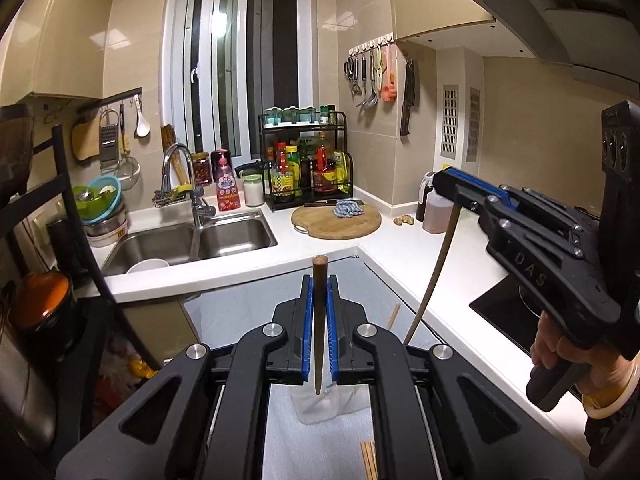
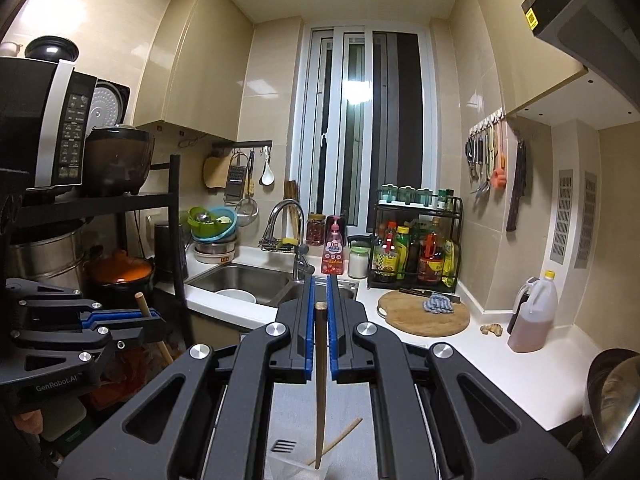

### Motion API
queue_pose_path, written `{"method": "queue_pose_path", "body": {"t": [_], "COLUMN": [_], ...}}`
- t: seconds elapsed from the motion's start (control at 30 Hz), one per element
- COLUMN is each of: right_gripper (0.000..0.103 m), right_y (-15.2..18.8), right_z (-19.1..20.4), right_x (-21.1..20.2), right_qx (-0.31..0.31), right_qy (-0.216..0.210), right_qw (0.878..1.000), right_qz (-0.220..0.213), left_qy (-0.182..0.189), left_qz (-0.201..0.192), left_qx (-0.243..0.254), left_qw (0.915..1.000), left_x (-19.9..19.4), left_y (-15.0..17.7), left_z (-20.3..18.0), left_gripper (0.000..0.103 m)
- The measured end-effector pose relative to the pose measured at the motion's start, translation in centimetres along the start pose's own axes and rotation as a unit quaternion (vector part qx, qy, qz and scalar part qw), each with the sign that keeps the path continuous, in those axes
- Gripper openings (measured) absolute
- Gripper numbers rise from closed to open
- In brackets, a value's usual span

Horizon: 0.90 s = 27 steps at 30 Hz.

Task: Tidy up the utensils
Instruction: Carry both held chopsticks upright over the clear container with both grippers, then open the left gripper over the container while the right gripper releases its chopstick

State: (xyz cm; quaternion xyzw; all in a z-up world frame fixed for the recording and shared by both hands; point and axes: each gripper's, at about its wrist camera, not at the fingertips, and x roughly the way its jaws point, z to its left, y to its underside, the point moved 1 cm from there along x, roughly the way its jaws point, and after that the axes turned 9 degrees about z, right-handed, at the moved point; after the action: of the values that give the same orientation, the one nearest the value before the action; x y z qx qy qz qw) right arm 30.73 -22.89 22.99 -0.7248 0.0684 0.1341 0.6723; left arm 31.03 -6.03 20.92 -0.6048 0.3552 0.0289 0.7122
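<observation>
My left gripper (image 1: 320, 280) is shut on a brown chopstick (image 1: 319, 320) that stands upright between its blue pads, tip pointing down over a clear plastic cup (image 1: 320, 404). My right gripper (image 1: 448, 184), held by a hand at the right, is shut on a second chopstick (image 1: 436, 272) that hangs down from it. In the right wrist view the right gripper (image 2: 320, 280) clamps that dark chopstick (image 2: 320, 380) upright above the clear cup (image 2: 296, 468). The left gripper (image 2: 156, 320) shows at the left with its paler chopstick (image 2: 142, 304).
Loose chopsticks (image 1: 368, 460) and a black fork (image 2: 284, 446) lie on the grey surface below. A double sink (image 1: 192, 244), a round cutting board (image 1: 336, 222), a sauce rack (image 1: 308, 168) and an oil jug (image 2: 534, 316) line the white counter. A cooktop (image 1: 516, 316) lies at the right.
</observation>
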Motion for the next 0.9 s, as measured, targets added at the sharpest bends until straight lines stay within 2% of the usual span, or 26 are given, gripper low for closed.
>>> {"method": "queue_pose_path", "body": {"t": [0.37,0.9], "right_gripper": [0.006,0.006], "right_y": [1.7,6.4], "right_z": [-0.6,-1.3], "right_x": [3.2,6.8], "right_qx": [0.022,0.052], "right_qy": [0.000,-0.003], "right_qw": [1.000,0.997], "right_qz": [-0.001,0.050], "left_qy": [-0.002,-0.020], "left_qz": [0.014,0.061], "left_qx": [-0.005,-0.010], "left_qw": [0.9999,0.9979], "left_x": [4.0,9.3], "left_y": [0.3,3.5], "left_z": [0.8,2.0], "left_gripper": [0.006,0.006]}}
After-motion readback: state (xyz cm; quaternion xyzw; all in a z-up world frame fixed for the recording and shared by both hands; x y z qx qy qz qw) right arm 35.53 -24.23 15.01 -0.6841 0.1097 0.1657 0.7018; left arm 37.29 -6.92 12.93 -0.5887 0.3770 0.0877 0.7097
